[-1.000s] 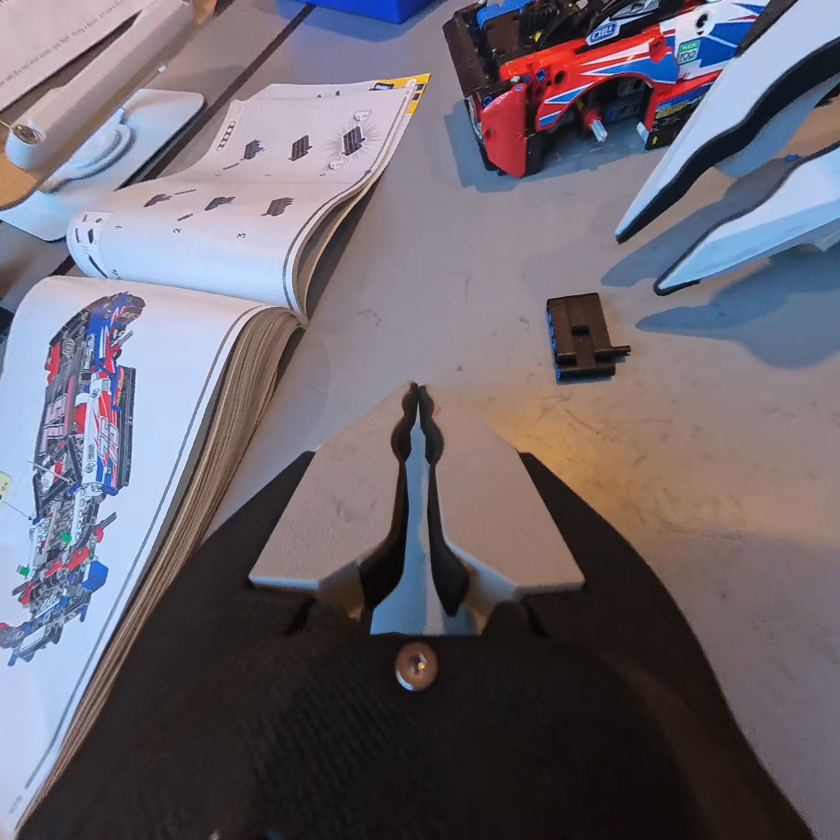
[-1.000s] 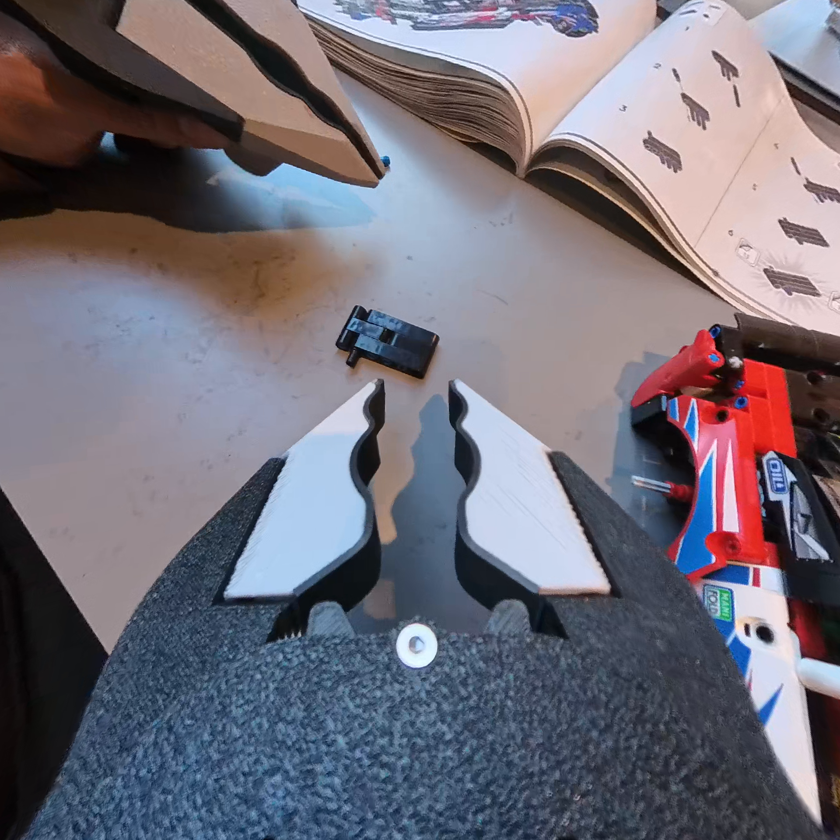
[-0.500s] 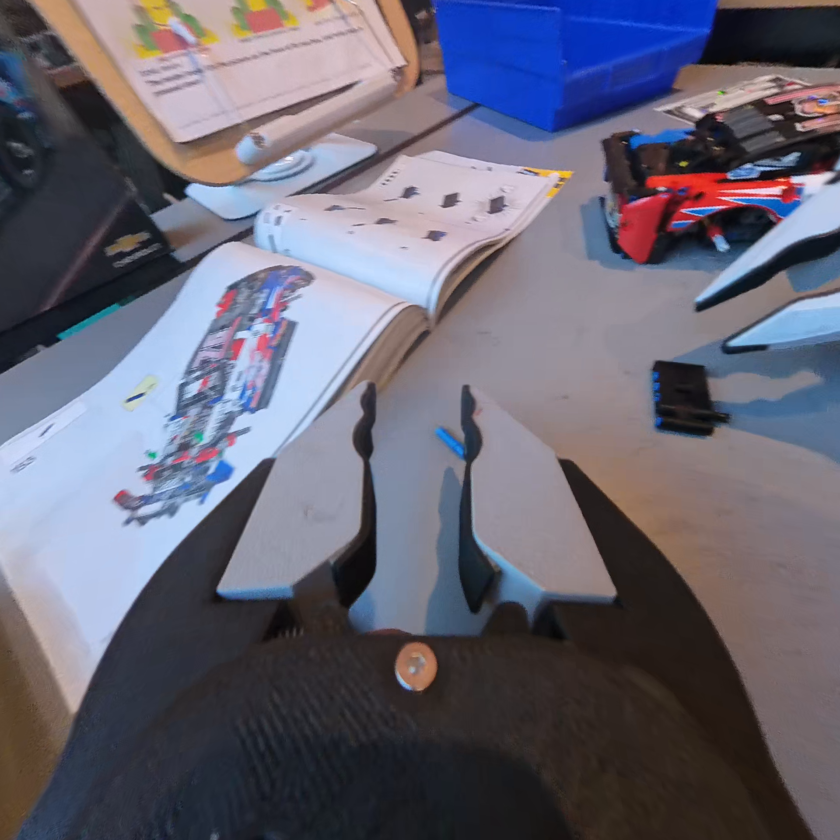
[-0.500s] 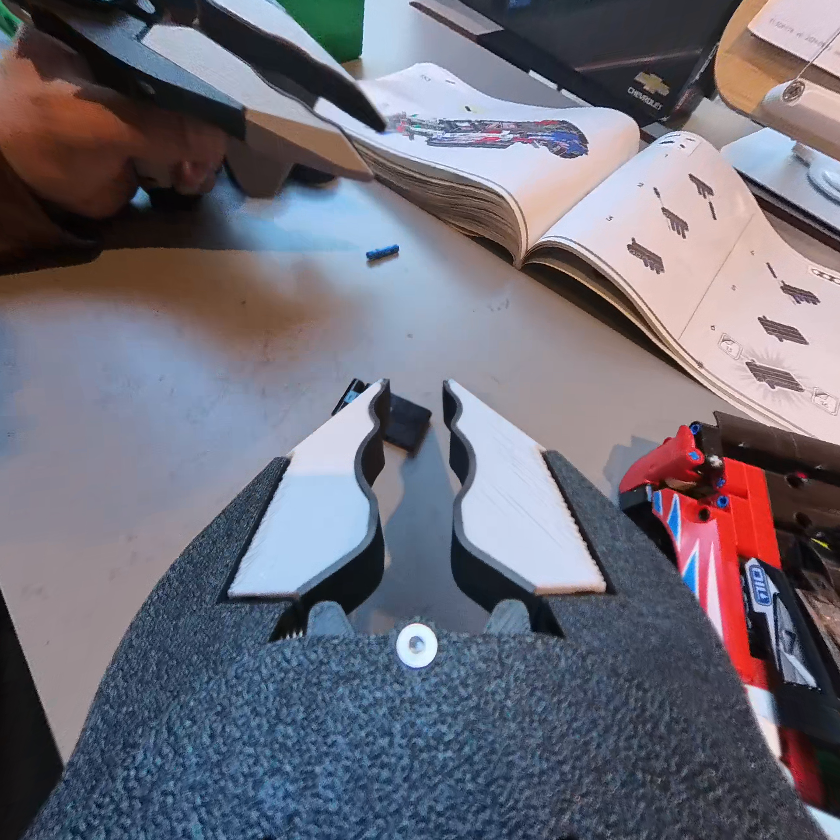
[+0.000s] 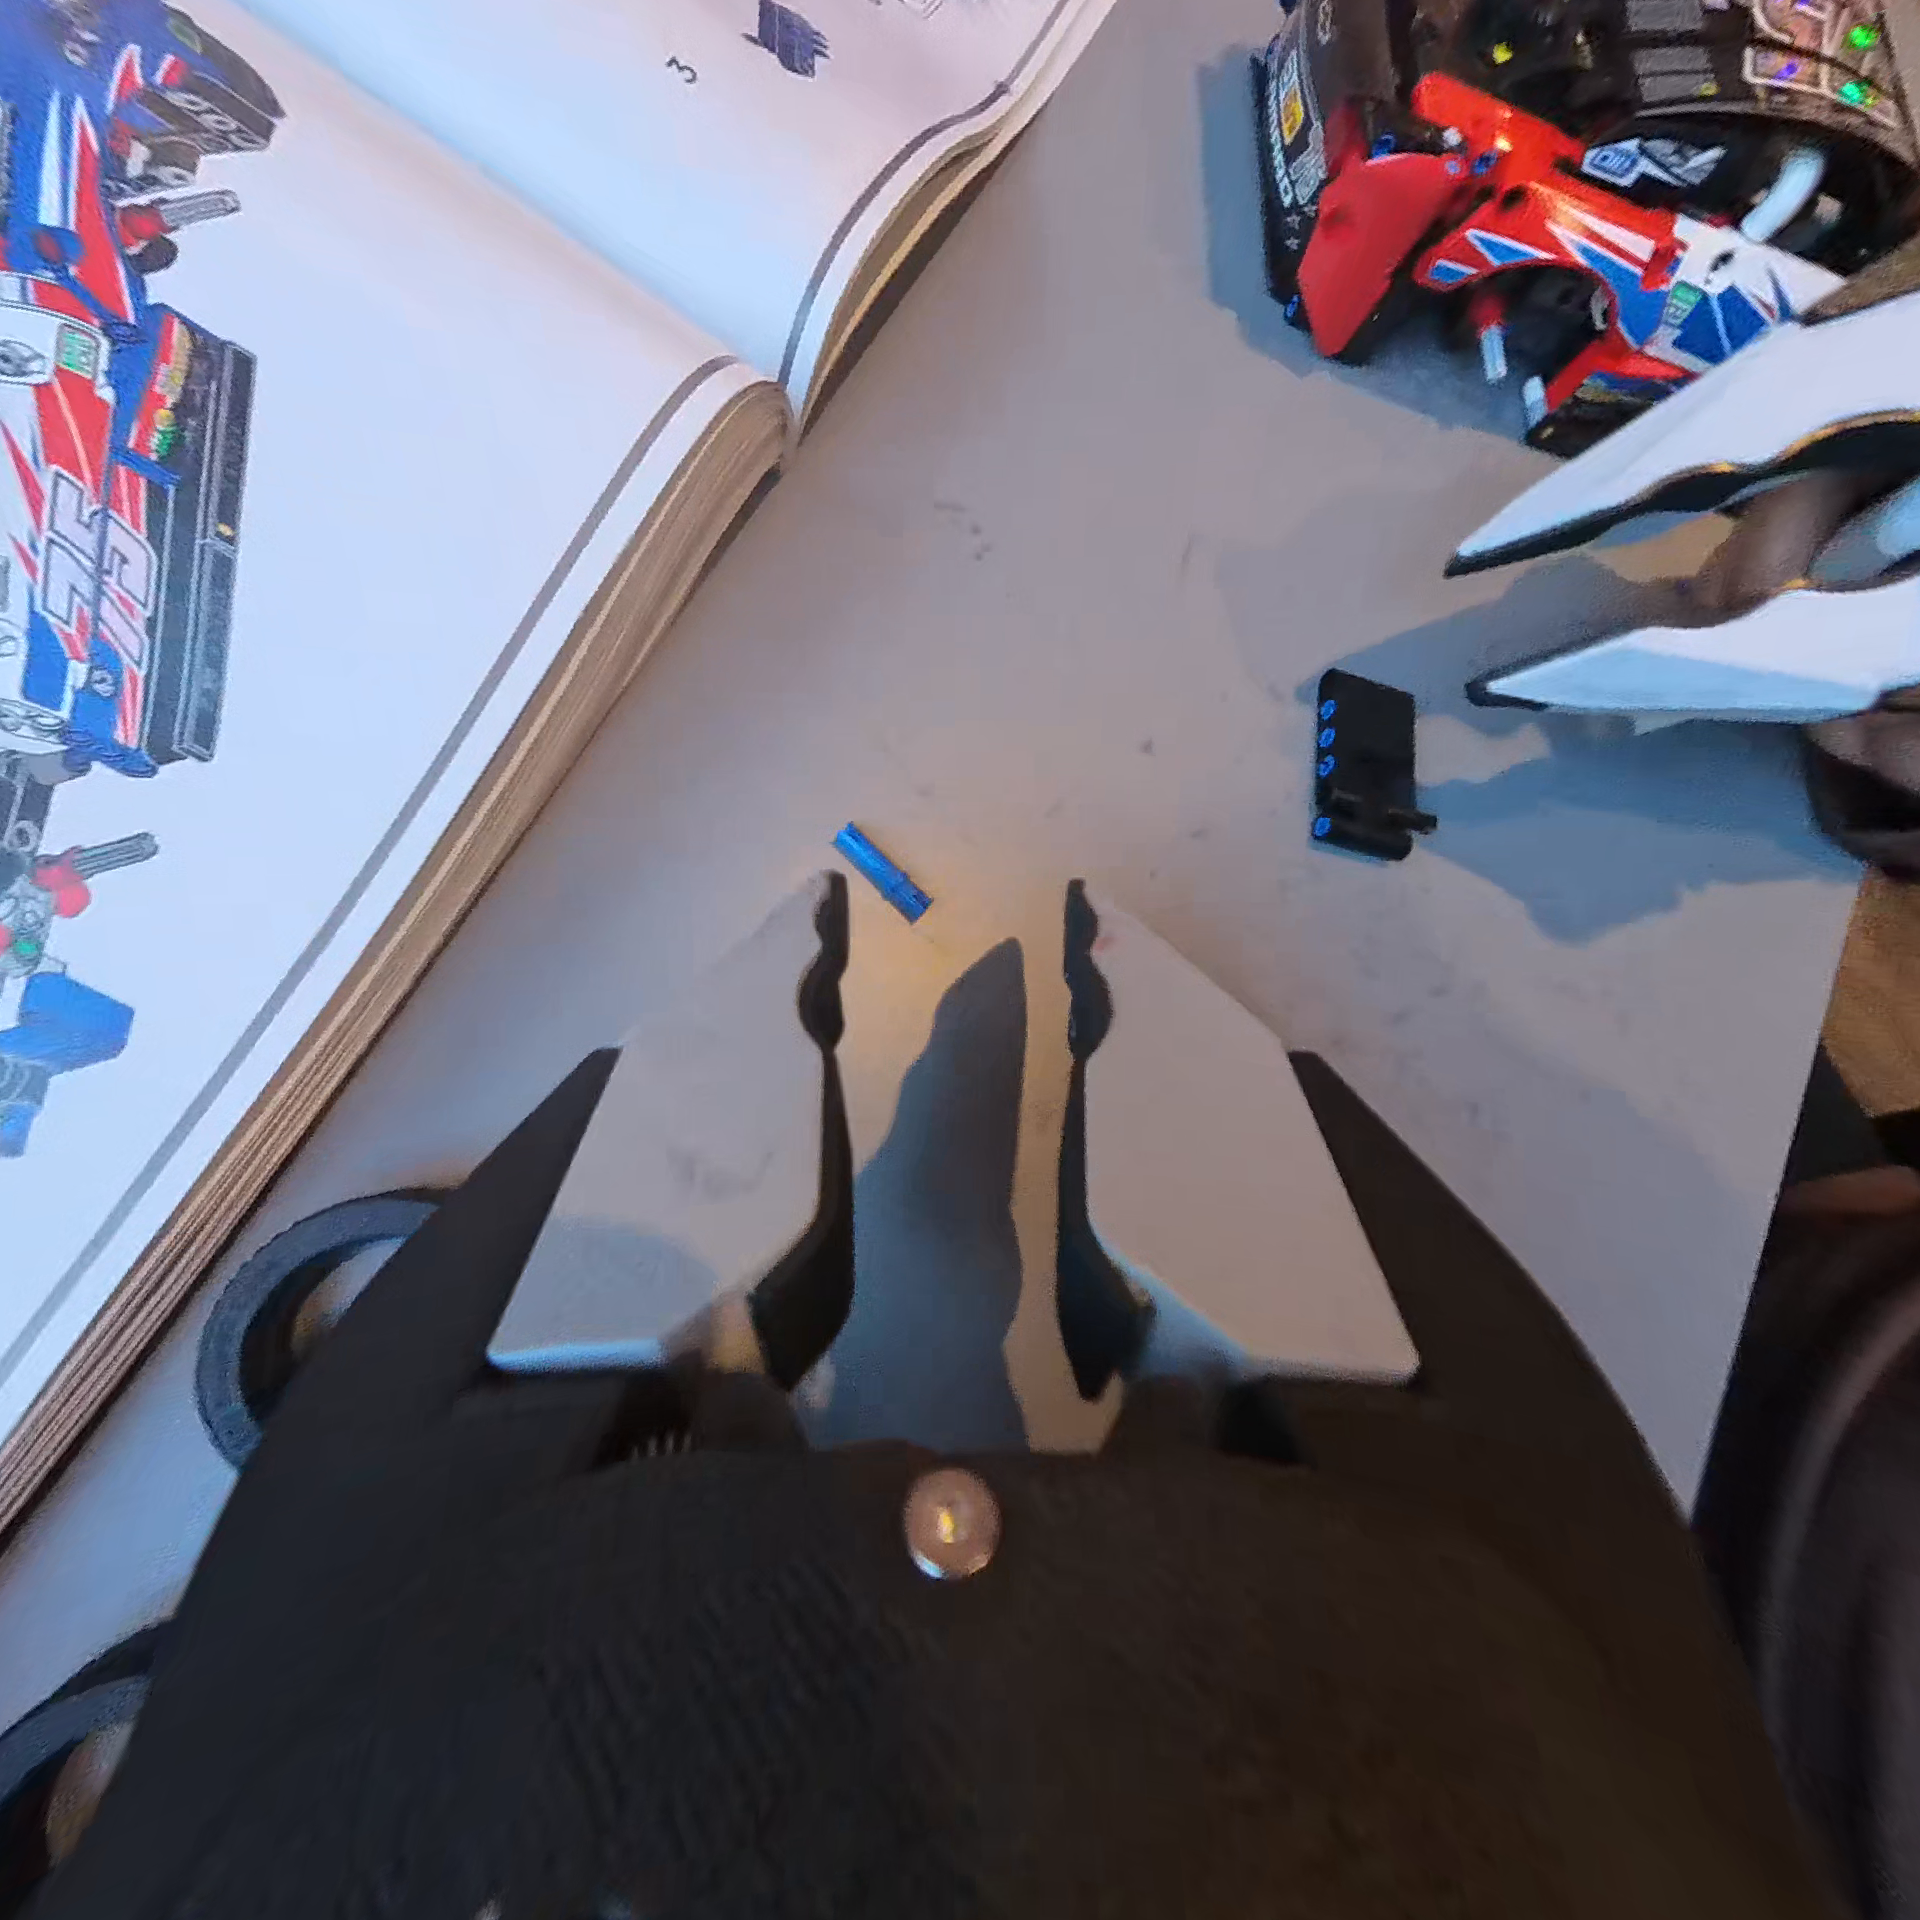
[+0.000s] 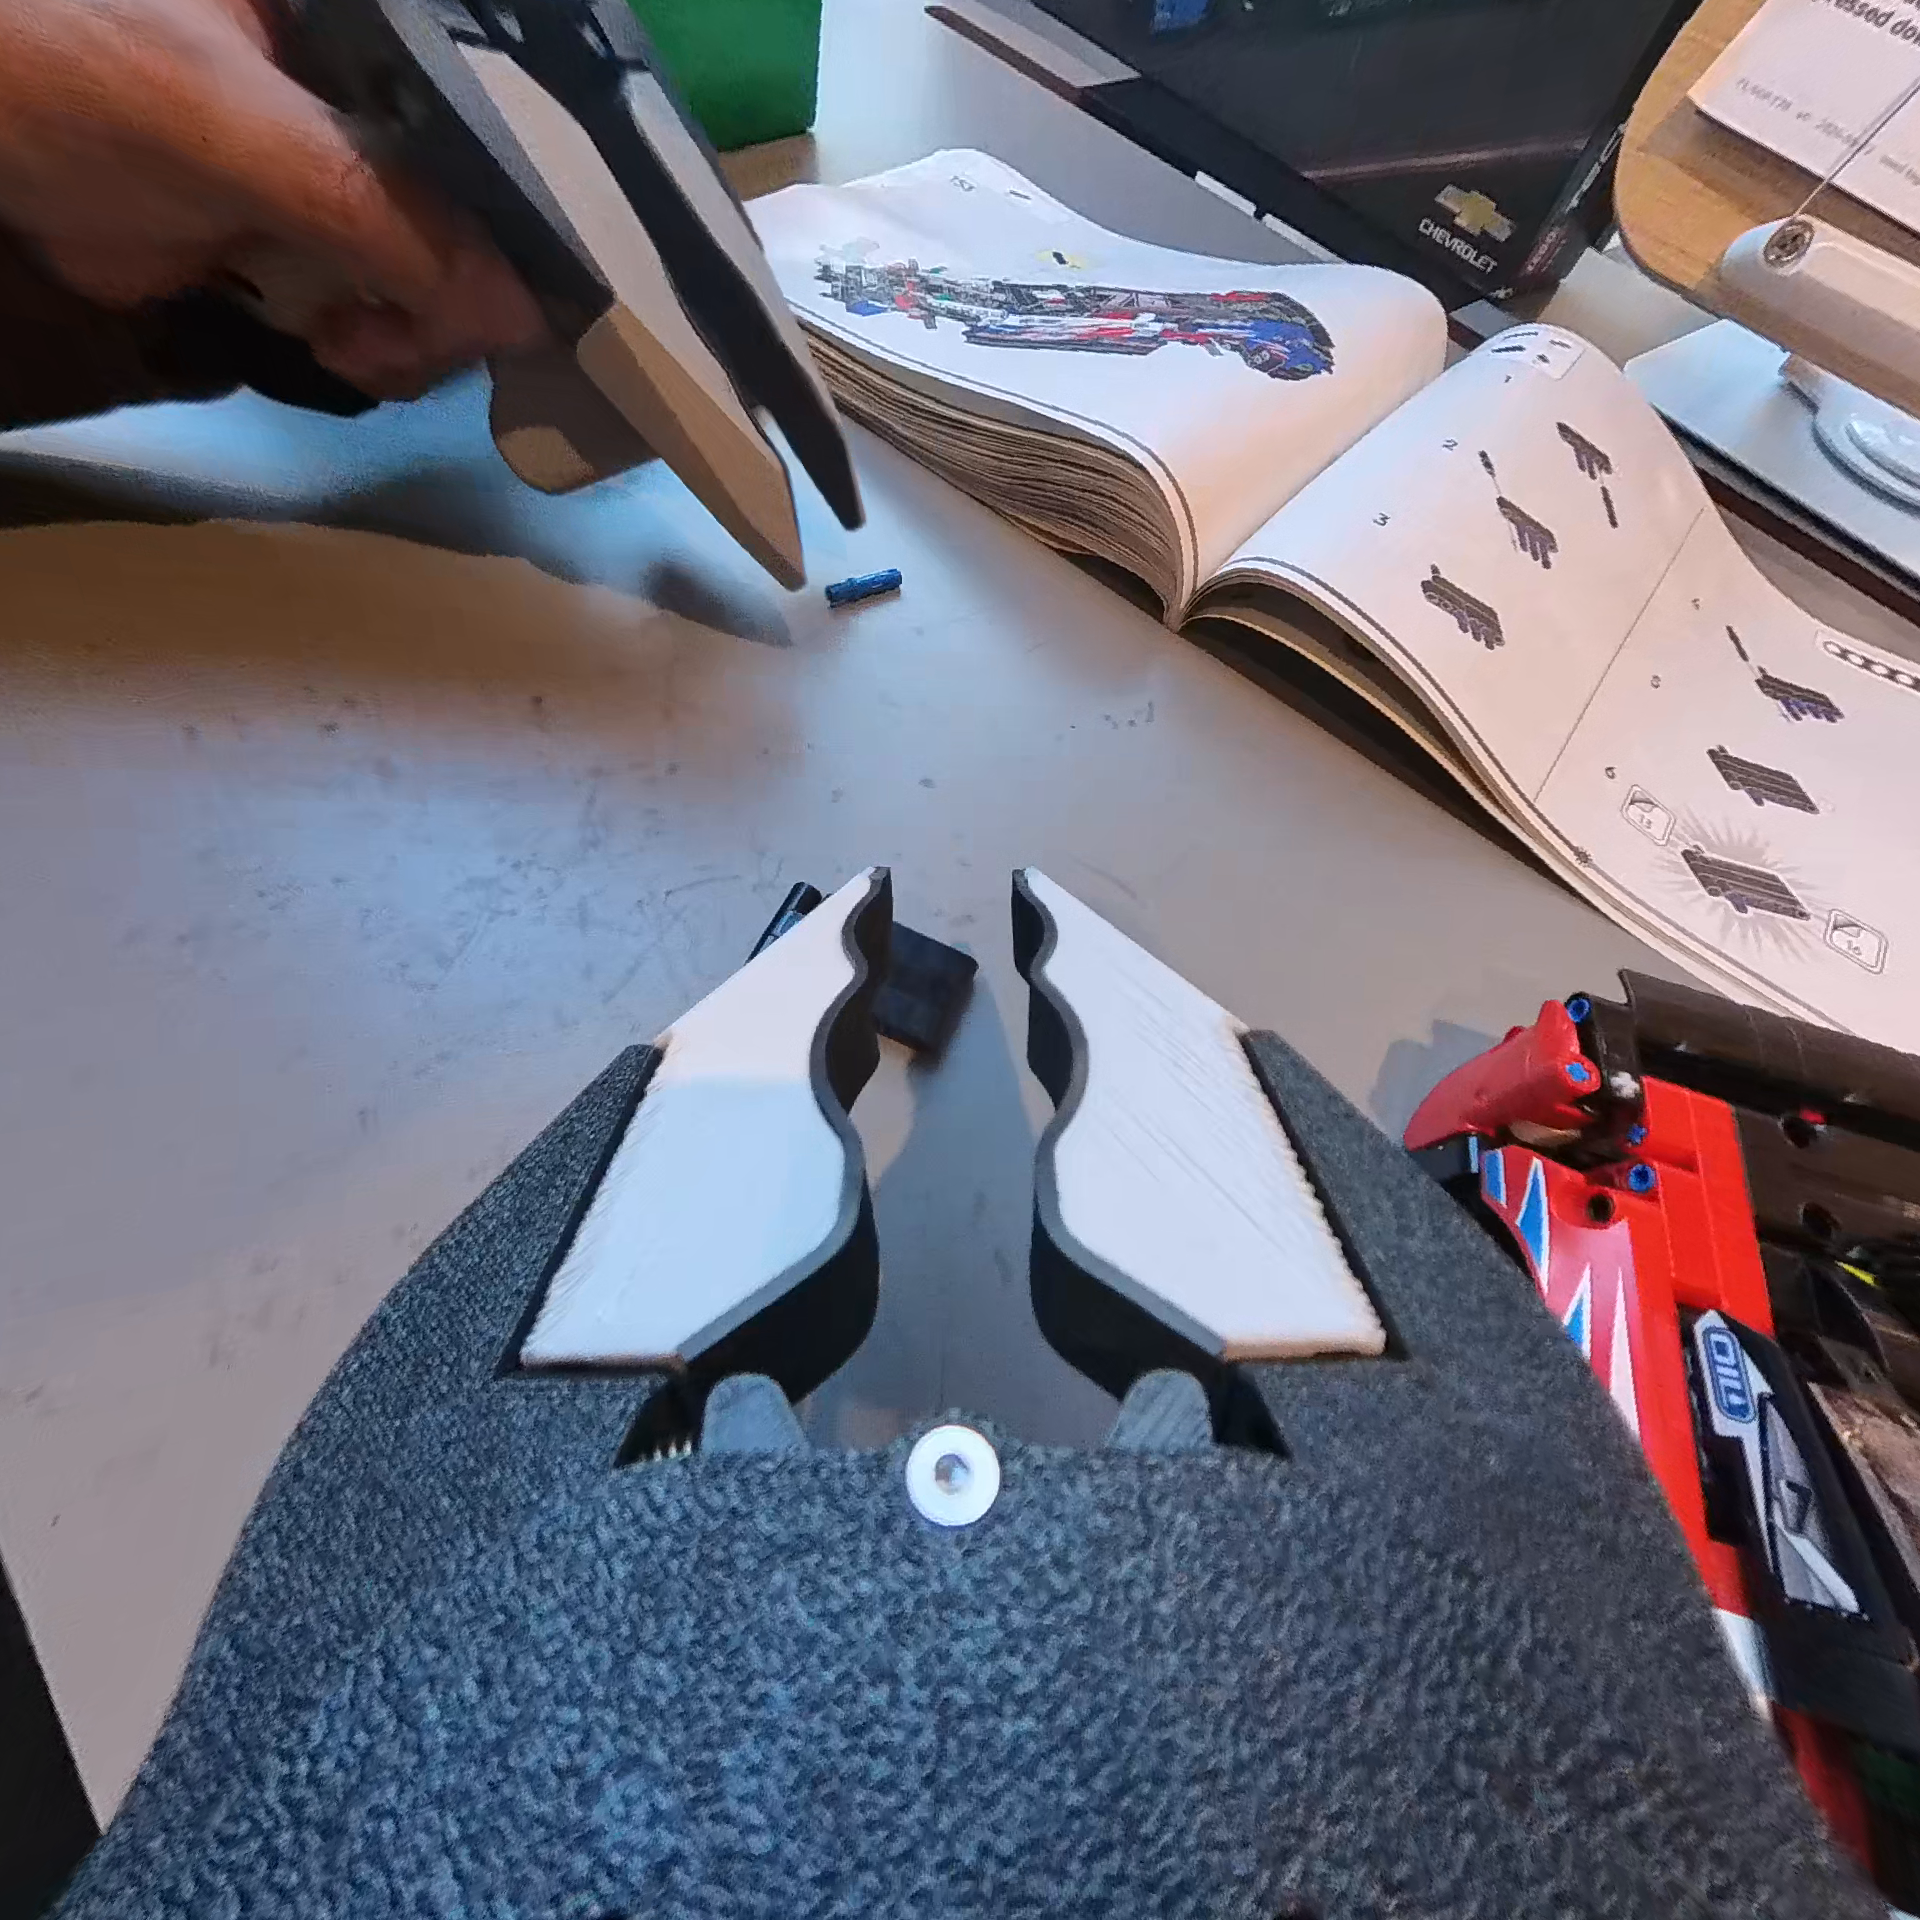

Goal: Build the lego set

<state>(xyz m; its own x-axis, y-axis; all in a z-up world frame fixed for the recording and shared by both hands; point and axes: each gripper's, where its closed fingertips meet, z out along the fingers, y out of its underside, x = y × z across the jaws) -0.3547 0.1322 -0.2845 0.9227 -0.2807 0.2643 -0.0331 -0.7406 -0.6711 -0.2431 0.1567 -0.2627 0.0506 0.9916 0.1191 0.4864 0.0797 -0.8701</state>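
Tongs: two, the left tongs and the right tongs, each with two fingers
Blue pins: one, loose on the tabletop
Black brick assemblies: one
Red, white and blue model cars: one, part built
Instruction booklets: one, lying open
Black tyres: one in full view
Green boxes: one

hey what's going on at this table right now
A person is building a lego car with a tool in each hand, an instruction book open alongside. The left tool is open, just short of a small blue pin lying on the table. The right tool is open over a black lego piece. Neither grips anything.
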